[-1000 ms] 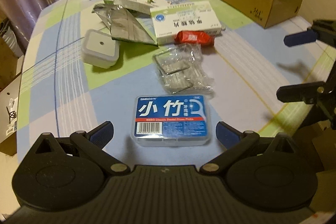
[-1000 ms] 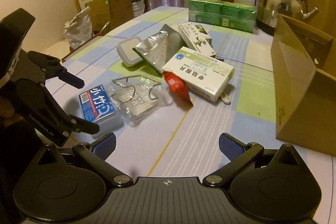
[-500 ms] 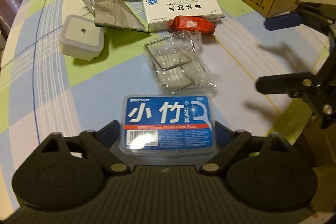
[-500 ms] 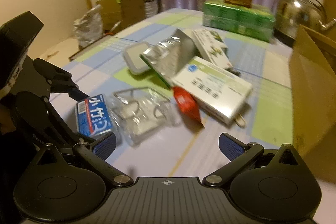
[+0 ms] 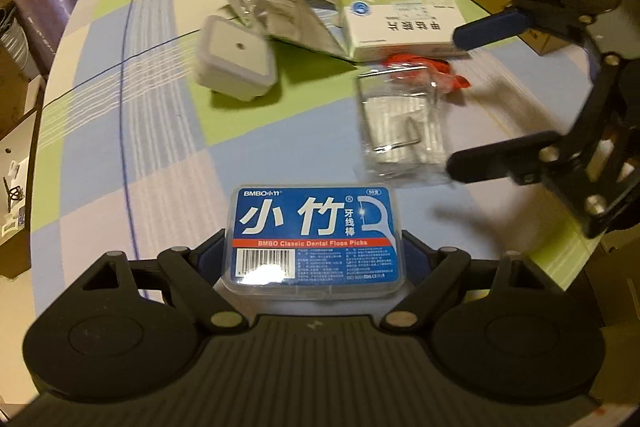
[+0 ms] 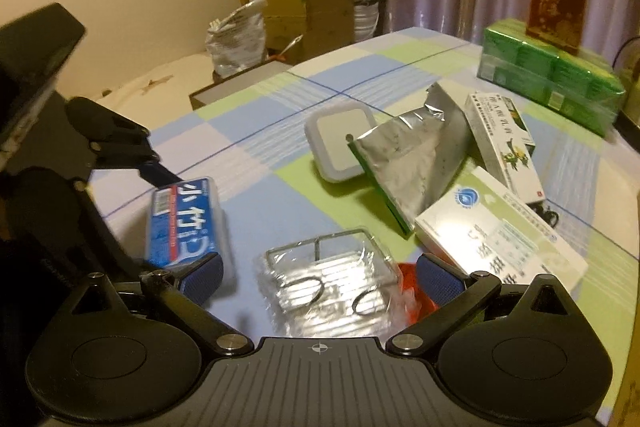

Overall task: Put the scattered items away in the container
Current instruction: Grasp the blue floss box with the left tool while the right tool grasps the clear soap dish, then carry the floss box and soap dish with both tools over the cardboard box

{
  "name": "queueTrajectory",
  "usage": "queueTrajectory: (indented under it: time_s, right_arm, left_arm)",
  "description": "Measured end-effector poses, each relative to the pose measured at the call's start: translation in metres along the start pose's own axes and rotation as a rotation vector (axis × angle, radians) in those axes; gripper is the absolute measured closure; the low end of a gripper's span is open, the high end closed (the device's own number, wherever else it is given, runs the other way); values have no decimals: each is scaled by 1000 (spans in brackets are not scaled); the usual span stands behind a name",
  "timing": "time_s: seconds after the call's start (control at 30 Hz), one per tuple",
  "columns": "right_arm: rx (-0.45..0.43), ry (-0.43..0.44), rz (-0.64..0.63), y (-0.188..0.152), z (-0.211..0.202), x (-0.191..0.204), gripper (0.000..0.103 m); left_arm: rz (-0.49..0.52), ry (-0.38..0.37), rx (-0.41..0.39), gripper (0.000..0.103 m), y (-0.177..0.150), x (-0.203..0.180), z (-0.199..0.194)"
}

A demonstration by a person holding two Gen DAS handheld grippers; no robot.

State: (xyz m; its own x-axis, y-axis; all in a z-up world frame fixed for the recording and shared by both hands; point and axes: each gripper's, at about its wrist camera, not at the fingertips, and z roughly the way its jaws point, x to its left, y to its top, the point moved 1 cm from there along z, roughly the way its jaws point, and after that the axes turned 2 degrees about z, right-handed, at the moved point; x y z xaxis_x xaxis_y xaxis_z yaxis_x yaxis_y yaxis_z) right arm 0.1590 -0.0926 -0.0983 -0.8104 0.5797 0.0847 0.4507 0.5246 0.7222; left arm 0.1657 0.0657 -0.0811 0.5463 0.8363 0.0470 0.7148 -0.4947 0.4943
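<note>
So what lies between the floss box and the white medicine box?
The clear plastic packet lies there, with the red packet at its far edge, next to the medicine box. The right wrist view shows it best. The floss box sits apart.

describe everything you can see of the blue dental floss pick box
The dental floss pick box is a flat clear plastic case with rounded corners and a blue label: white Chinese characters, a floss-pick drawing, a red band reading "BMBO Classic Dental Floss Picks", and a barcode. It lies label up on the checked tablecloth, lid shut, clamped between the blue pads of the left hand-held gripper. Nothing else touches it.
</note>
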Motion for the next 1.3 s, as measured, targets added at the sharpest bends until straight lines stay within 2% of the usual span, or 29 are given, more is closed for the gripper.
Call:
queueTrajectory:
  time_s: [0.03, 0.1, 0.27, 0.47, 0.53, 0.6, 0.7, 0.83, 0.97, 1.3]
  right_arm:
    - [10, 3, -9, 1, 5, -1, 14]
    - [29, 4, -29, 1, 11, -2, 19]
    - [47, 2, -110, -3, 20, 3, 20]
    - [54, 5, -122, -5, 24, 3, 21]
    - [49, 2, -104, -6, 25, 1, 32]
    - [41, -4, -96, -6, 24, 1, 37]
    - [37, -14, -84, -6, 20, 2, 39]
    - [7, -40, -67, -8, 6, 5, 39]
    - [-10, -67, -32, -13, -15, 7, 39]
    - [-39, -188, 137, -39, -83, 0, 39]
  left_arm:
    - [-3, 2, 1, 20, -1, 2, 0]
    - [-5, 5, 5, 20, -4, 5, 0]
    - [-19, -15, 3, 20, -6, 9, 1]
    - [6, -32, 8, 20, -5, 6, 5]
    - [2, -34, 4, 20, -4, 7, 6]
    - [-5, -33, 3, 20, -4, 8, 7]
    - [-12, -32, 7, 20, -4, 9, 7]
    - [-20, -14, 7, 20, -4, 10, 7]
    - [-35, -22, -26, 20, -2, 7, 0]
    - [-54, -26, -67, 20, 8, -30, -22]
